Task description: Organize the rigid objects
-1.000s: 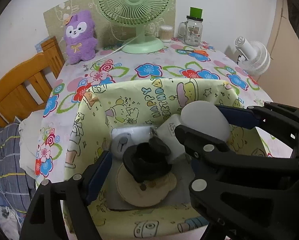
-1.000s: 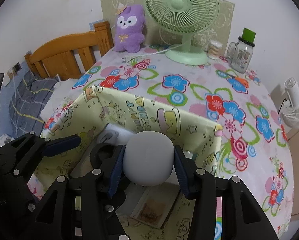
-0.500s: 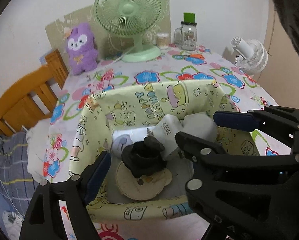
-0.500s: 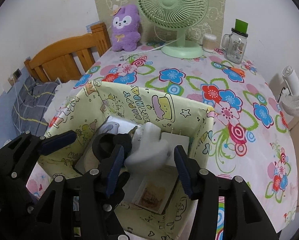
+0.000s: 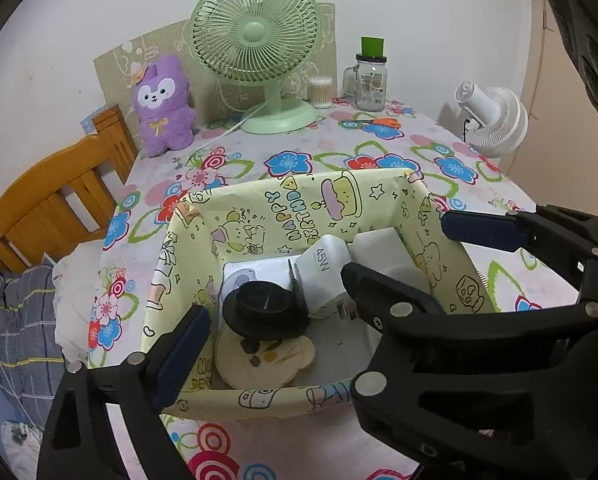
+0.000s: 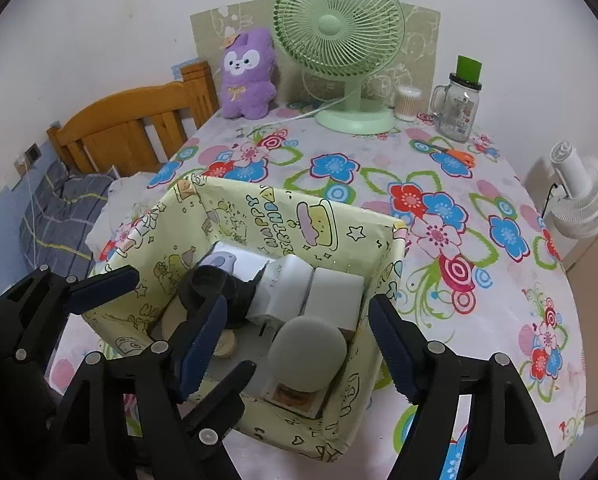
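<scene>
**A:** How many things are in the yellow cartoon-print paper box point(image 6: 331, 224)?

**B:** I count six. One white round-topped gadget point(image 6: 307, 354) sits at the near right, on a small flat box with a brown label point(image 6: 295, 396). Behind it is one white square block point(image 6: 333, 298). Next to that is one white charger plug point(image 5: 323, 280) marked 45W. Then one black round holder point(image 5: 265, 308), which leans on one round pale wooden coaster point(image 5: 263, 360). At the back lies one white box with a grey bird picture point(image 6: 235, 262).

**A:** And the box, where is it?

**B:** On the flowery-cloth surface point(image 6: 439, 200), at the near edge.

**A:** What about the two grabbers?

**B:** The right gripper point(image 6: 299, 340) has just been opening its jaws. They stand apart on each side of the round-topped gadget and do not touch it. The left gripper point(image 5: 319, 276) has its jaws spread very wide, and they have been opening too. Nothing is held in them.

**A:** What else is on the surface?

**B:** One green desk fan point(image 5: 259, 40), one purple plush bunny point(image 5: 163, 104), one glass mug jar with a green lid point(image 5: 371, 76), one tub of cotton buds point(image 5: 321, 90) and one pair of orange scissors point(image 5: 379, 121). One white fan point(image 5: 491, 120) is off to the right.
</scene>
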A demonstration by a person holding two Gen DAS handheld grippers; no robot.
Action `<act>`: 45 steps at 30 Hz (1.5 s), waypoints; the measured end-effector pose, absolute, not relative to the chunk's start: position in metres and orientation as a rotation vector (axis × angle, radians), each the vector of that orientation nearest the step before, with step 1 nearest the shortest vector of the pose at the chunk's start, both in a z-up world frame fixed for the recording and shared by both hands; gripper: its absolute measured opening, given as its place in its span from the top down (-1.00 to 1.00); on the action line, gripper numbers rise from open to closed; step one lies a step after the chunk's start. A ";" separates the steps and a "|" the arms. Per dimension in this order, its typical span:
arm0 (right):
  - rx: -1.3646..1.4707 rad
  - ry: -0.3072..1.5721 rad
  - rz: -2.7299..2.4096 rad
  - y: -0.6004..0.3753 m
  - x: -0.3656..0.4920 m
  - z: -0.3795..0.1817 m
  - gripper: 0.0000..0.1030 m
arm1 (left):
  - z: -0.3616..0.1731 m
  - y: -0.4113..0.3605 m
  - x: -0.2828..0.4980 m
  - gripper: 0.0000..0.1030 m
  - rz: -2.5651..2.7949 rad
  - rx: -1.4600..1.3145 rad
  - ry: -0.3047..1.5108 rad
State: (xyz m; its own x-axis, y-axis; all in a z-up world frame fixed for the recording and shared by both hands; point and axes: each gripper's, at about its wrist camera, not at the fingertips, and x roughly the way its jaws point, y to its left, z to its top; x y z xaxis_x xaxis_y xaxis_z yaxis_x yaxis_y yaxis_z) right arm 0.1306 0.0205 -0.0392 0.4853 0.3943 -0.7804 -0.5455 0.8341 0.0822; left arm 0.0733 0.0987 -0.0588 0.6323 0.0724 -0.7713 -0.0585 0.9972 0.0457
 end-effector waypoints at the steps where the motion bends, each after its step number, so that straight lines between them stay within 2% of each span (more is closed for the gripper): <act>1: -0.187 0.896 0.574 0.020 0.130 -0.039 -0.48 | -0.059 0.098 0.073 -0.87 0.076 0.014 0.883; 10: -0.190 0.872 0.518 0.005 0.128 -0.032 -0.60 | -0.054 0.088 0.073 -0.89 0.061 -0.005 0.871; 14: -0.175 0.872 0.489 -0.007 0.130 -0.032 -0.62 | -0.055 0.082 0.077 -0.96 0.053 -0.001 0.867; 45: -0.076 0.784 0.306 -0.129 0.129 -0.002 -0.82 | -0.022 0.021 0.084 -0.98 0.041 0.003 0.791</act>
State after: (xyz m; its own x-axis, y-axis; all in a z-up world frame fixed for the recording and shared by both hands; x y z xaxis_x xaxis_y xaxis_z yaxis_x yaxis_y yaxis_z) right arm 0.1286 -0.1293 -0.0022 0.6666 0.2427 -0.7048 -0.2985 0.9533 0.0460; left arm 0.0844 0.0208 -0.0223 0.7021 0.0378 -0.7111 -0.0356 0.9992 0.0179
